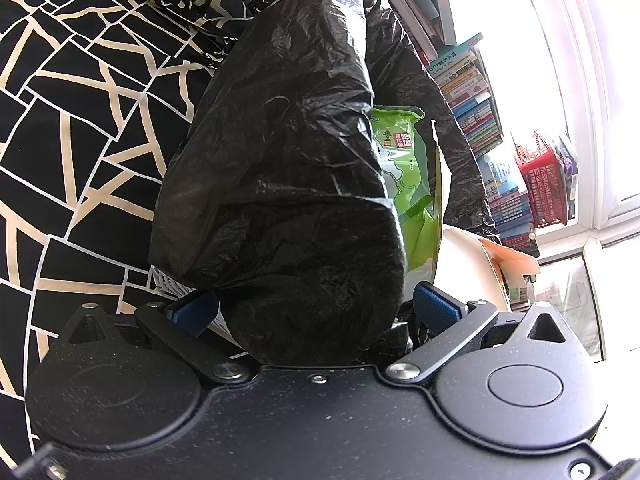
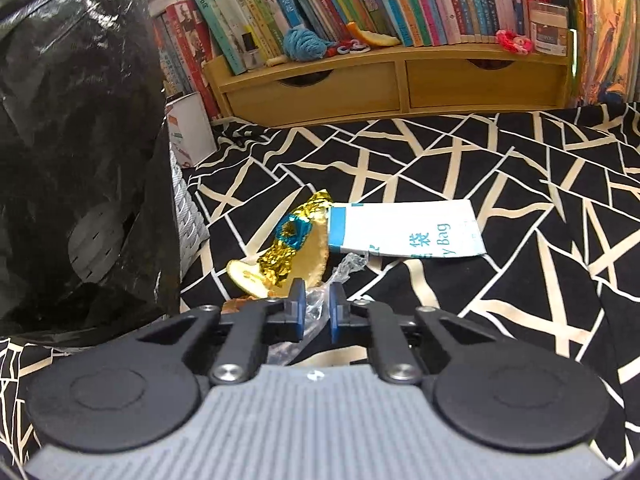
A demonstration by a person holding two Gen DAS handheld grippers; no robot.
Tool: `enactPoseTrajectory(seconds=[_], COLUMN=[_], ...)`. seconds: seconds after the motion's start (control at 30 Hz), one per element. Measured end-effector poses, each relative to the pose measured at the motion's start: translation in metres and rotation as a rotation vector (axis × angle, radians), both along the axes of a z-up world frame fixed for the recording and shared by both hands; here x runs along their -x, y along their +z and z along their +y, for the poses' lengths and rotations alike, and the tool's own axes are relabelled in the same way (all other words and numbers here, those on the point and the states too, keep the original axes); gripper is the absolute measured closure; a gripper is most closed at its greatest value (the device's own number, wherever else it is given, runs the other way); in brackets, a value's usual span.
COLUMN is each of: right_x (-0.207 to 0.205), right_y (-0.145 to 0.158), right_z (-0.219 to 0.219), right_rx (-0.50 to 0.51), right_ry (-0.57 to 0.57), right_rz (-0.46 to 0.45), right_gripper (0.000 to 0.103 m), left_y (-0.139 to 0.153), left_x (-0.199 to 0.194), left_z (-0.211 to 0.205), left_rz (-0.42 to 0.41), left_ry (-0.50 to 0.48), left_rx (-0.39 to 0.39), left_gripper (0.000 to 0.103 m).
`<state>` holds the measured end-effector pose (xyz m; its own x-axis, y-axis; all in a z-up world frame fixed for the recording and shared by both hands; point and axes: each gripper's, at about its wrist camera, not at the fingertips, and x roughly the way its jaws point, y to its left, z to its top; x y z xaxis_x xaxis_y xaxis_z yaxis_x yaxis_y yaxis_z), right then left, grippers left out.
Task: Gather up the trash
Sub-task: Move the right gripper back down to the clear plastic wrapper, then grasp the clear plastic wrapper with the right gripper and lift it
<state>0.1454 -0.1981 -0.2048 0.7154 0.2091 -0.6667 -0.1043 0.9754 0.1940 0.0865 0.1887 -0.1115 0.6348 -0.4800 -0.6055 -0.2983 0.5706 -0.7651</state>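
A black trash bag [image 1: 288, 160] fills the left wrist view, with a green snack packet [image 1: 404, 184] standing in its mouth. My left gripper [image 1: 316, 312] has its blue pads far apart, and the bag bulges between them. In the right wrist view my right gripper [image 2: 317, 308] is down on the patterned cloth, its pads nearly together on a crumpled clear plastic wrapper [image 2: 344, 268]. Just beyond lie a gold and blue foil wrapper [image 2: 280, 256], a yellow peel [image 2: 244, 276] and a white and blue paper bag [image 2: 404, 232]. The black trash bag [image 2: 80, 160] stands at the left.
A white slotted bin [image 2: 186, 208] shows under the bag. A wooden shelf with drawers [image 2: 400, 88] full of books runs along the back, with a white box [image 2: 190, 132] beside it. A red basket [image 1: 544, 184] and stacked books [image 1: 472, 96] stand by the window.
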Motion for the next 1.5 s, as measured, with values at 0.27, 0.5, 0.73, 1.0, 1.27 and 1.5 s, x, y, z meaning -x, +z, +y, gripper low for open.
enactPoseTrajectory(seconds=[0.27, 0.5, 0.73, 1.0, 1.27, 1.5], right_x=[-0.016, -0.012, -0.001, 0.023, 0.059, 0.064], right_y=[-0.009, -0.012, 0.002, 0.059, 0.166, 0.204], right_z=[-0.006, -0.005, -0.004, -0.018, -0.029, 0.015], right_rx=[-0.129, -0.164, -0.153, -0.201, -0.349, -0.332], right_ry=[-0.063, -0.052, -0.045, -0.054, 0.036, 0.196], right_rz=[0.092, 0.091, 0.047, -0.114, -0.389, -0.444], right_gripper=[0.054, 0.082, 0.084, 0.084, 0.084, 0.084], left_y=[0.000, 0.000, 0.000, 0.000, 0.000, 0.000], left_x=[0.000, 0.000, 0.000, 0.000, 0.000, 0.000], left_z=[0.000, 0.000, 0.000, 0.000, 0.000, 0.000], left_rz=[-0.001, 0.000, -0.002, -0.003, -0.003, -0.003], left_ry=[0.002, 0.002, 0.000, 0.000, 0.000, 0.001], left_rx=[0.001, 0.001, 0.000, 0.000, 0.000, 0.001], left_gripper=[0.000, 0.000, 0.000, 0.000, 0.000, 0.000])
